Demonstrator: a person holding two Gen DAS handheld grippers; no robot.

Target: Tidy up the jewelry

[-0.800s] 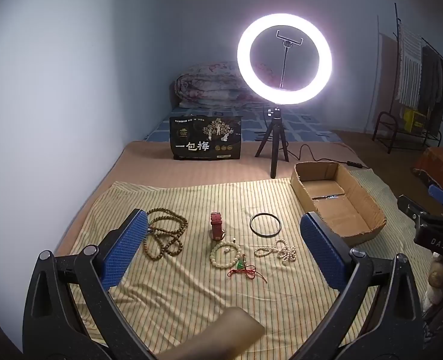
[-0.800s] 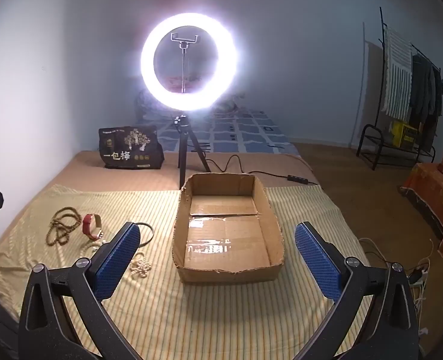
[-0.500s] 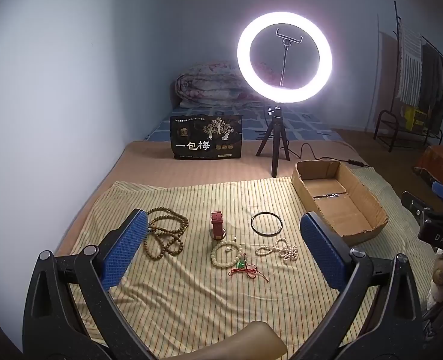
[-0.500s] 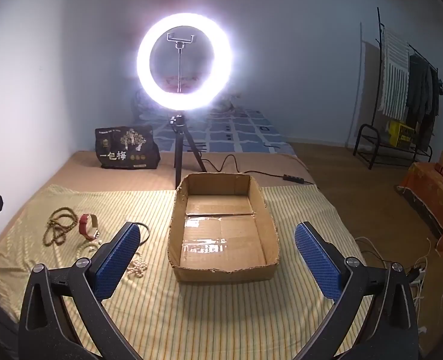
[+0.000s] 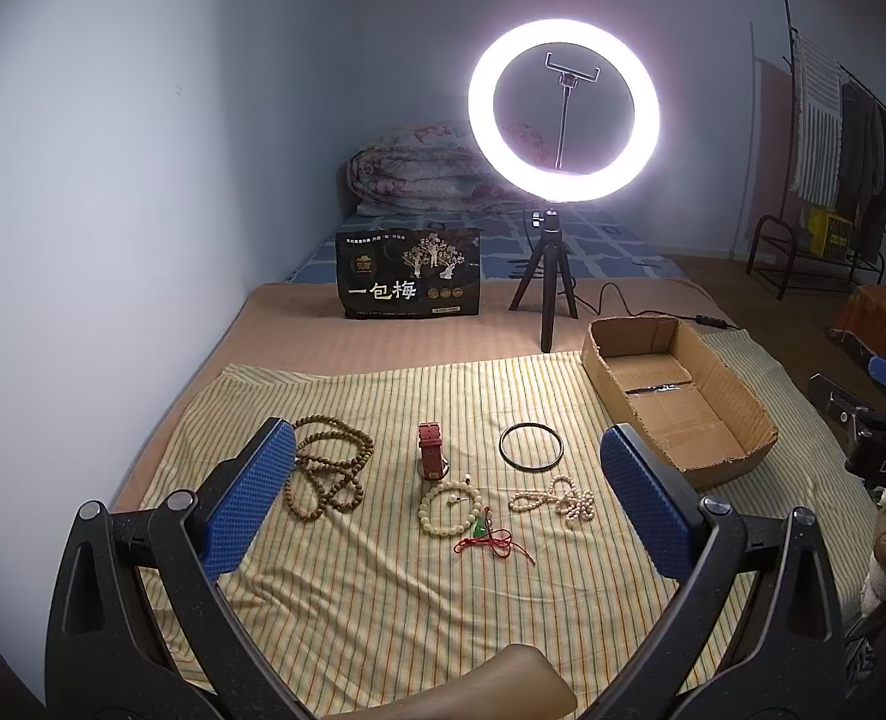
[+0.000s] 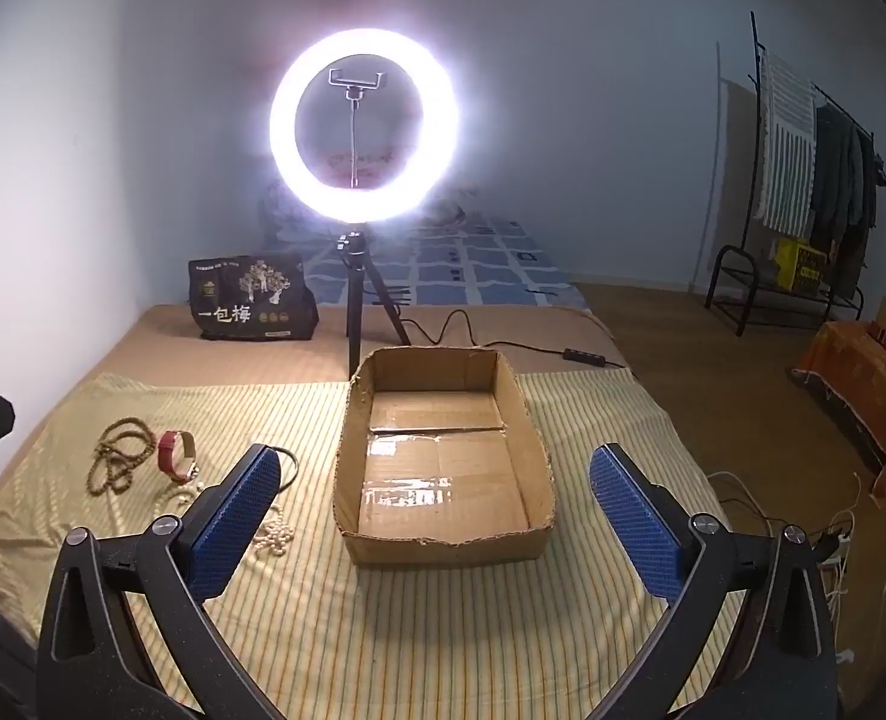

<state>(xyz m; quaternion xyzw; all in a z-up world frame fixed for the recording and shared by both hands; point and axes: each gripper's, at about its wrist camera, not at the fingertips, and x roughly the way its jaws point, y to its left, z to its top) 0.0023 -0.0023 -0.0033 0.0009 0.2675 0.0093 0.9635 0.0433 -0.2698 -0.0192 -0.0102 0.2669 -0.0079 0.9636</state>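
Both claws, left claw (image 5: 445, 501) and right claw (image 6: 434, 507), hover wide and empty; the right has drifted slightly rightward, the cardboard box (image 6: 443, 549) still bare, no jewelry yet sorted.

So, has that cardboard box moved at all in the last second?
No. The cardboard box sits just where it was, on the striped cloth, in the same spot beside the ring light's tripod.

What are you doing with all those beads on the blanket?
A person holds two grippers, tidying jewelry. Both the left gripper and right gripper hang open and empty. The brown bead necklace, red watch, black ring and pale bracelets lie on the striped cloth. The cardboard box has nothing in it yet.
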